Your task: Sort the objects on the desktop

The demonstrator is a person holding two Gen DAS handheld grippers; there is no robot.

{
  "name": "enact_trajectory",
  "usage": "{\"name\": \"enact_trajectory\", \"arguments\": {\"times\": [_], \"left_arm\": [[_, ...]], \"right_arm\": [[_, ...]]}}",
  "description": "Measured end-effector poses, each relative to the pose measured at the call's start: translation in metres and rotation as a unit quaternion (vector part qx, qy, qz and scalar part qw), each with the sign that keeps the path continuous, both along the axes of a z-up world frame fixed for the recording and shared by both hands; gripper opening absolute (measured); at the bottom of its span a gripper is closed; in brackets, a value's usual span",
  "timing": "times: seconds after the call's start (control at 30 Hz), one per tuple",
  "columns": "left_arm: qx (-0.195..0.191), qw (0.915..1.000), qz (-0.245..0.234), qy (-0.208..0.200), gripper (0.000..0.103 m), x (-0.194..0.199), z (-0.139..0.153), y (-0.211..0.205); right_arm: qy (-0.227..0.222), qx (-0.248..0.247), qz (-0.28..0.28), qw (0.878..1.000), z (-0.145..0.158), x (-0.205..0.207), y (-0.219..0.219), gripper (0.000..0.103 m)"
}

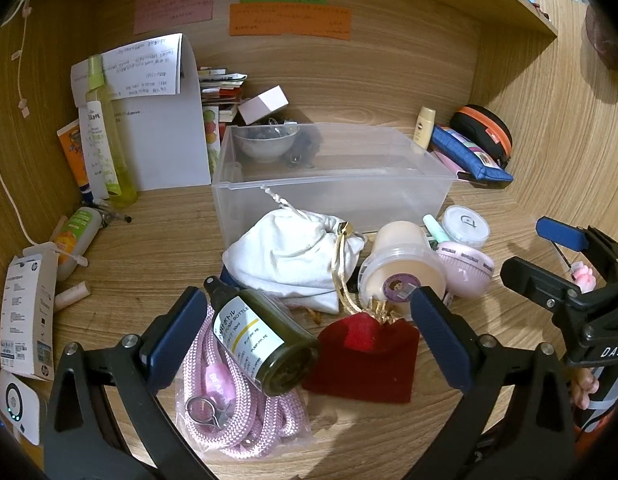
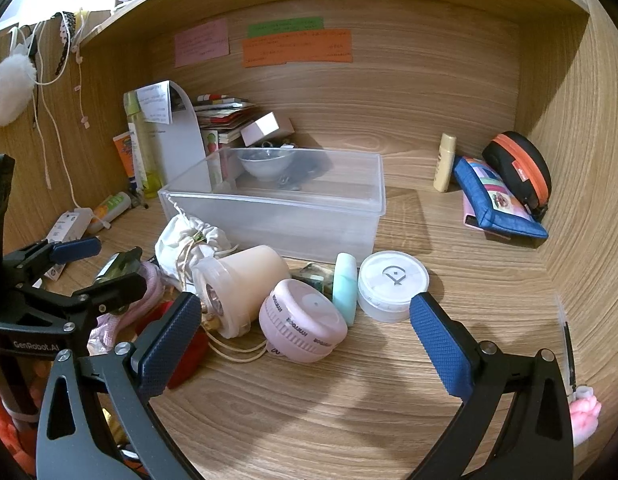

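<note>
Counter (image 2: 349,408) of wood grain, walled at back and sides, cluttered.

Clear plastic bin (image 1: 333,184) at centre back, open top, apparently empty; likely the sorting target, judging by the task.

White drawstring pouch (image 1: 297,256) slumped against bin's near wall.

Pink rope coil in bag (image 1: 229,408) nearest the left tongs, low in left view.

Dark red velvet pouch (image 1: 365,356) beside the rope, flat on counter.

Green pump bottle (image 1: 261,336) lying on the rope, long axis diagonal: cap up-left, base down-right, toward the camera.

Cream jar (image 2: 245,288) on its side; pink round case (image 2: 305,324), mint tube (image 2: 345,286) and white-lidded tub (image 2: 391,284) clustered ahead of the right tongs.

Left tongs (image 1: 309,340) spread wide, nothing pinched; bottle between the pads, closer to the left pad, not touched. Nearer hand for bottle: left. Axis skewed to the jaw line, so probably a wrist turn before closing.

Right tongs (image 2: 309,344) spread wide, empty; pink case directly between the pads.
</note>
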State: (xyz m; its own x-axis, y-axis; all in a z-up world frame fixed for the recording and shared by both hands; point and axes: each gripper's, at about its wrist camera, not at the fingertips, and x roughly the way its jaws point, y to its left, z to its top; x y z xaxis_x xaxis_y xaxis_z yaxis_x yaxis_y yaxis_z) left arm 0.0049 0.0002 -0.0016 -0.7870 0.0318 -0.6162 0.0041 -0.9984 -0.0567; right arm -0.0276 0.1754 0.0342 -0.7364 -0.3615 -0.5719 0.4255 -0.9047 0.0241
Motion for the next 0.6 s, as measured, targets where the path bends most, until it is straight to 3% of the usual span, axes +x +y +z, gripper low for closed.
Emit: {"name": "enact_trajectory", "arguments": {"times": [0.6], "left_arm": [[-0.001, 1.0, -0.001, 0.001, 0.103, 0.0019, 0.0, -0.0026]], "right_arm": [[0.003, 0.0, -0.001, 1.0, -0.0005, 0.0007, 0.0017, 0.103]]}}
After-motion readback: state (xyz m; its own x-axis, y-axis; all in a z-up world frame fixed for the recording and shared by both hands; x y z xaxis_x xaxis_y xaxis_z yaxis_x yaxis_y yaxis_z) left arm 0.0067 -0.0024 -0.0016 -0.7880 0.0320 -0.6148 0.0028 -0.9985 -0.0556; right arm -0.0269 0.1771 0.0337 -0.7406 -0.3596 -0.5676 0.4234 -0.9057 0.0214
